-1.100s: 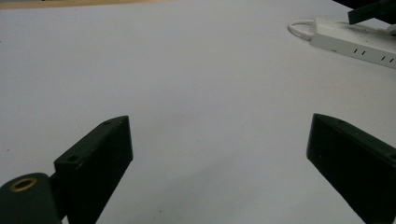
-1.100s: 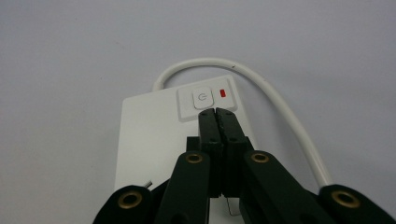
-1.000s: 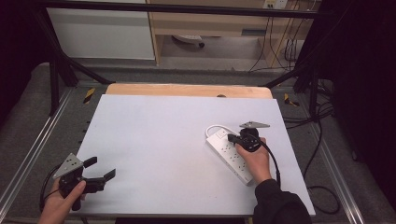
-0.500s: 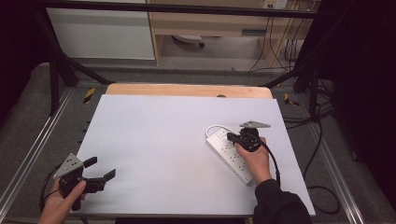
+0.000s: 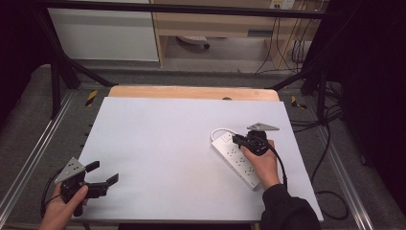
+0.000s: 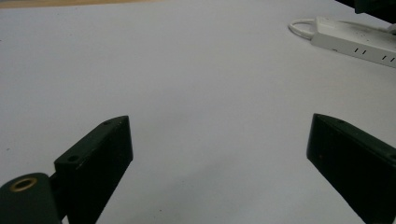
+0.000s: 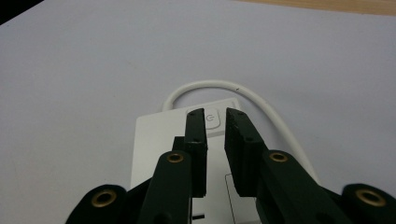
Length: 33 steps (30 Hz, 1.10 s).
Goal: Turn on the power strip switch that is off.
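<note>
A white power strip [image 5: 238,160] lies at an angle on the right side of the white table top [image 5: 167,134], and its white cable [image 5: 218,132] loops from its far end. My right gripper [image 5: 238,139] hovers over that far end. In the right gripper view its jaws [image 7: 215,114] are almost together with nothing between them, and their tips frame the strip's power button [image 7: 212,119]. My left gripper [image 5: 103,173] rests open at the table's front left corner. The left gripper view shows its jaws [image 6: 219,135] wide apart over bare table, with the power strip [image 6: 355,39] far off.
A wooden strip [image 5: 191,92] runs along the table's far edge. Metal rails [image 5: 28,158] flank the table on both sides. Dark cables [image 5: 330,143] lie on the floor to the right. Cabinets stand beyond the table.
</note>
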Each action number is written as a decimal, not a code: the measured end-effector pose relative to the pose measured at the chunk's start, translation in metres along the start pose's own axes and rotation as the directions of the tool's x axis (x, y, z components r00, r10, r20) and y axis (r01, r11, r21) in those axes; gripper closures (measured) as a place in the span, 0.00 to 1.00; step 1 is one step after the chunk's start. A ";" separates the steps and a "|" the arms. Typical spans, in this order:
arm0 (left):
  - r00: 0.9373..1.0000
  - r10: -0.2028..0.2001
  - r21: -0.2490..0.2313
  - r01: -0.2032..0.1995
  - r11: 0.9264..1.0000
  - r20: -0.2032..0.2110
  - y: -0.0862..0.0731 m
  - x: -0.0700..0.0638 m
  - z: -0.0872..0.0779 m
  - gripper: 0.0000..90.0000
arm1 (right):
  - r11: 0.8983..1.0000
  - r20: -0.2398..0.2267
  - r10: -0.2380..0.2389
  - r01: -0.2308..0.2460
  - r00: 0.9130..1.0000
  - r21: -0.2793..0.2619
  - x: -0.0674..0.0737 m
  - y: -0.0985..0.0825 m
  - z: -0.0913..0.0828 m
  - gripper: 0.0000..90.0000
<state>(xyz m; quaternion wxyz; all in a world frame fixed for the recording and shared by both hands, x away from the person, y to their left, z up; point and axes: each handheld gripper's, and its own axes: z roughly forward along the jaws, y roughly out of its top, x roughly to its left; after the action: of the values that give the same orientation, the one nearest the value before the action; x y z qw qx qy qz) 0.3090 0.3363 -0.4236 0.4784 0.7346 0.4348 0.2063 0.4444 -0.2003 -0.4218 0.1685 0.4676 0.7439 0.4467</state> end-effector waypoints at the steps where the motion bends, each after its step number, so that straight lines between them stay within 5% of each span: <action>1: 1.000 0.000 0.000 0.000 1.000 0.000 0.000 0.000 0.000 0.08 | 1.000 0.000 -0.001 0.001 1.000 0.000 0.000 0.000 0.000 0.86; 33: 1.000 0.001 -0.001 -0.001 1.000 -0.002 0.000 0.000 -0.001 0.08 | 0.997 0.028 0.007 -0.004 1.000 -0.080 -0.004 0.007 -0.012 0.42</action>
<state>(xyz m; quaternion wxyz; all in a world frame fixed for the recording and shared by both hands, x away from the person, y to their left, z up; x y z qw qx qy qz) 0.3085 0.3366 -0.4234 0.4784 0.7344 0.4345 0.2075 0.4427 -0.2081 -0.4100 0.1966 0.4689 0.7216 0.4698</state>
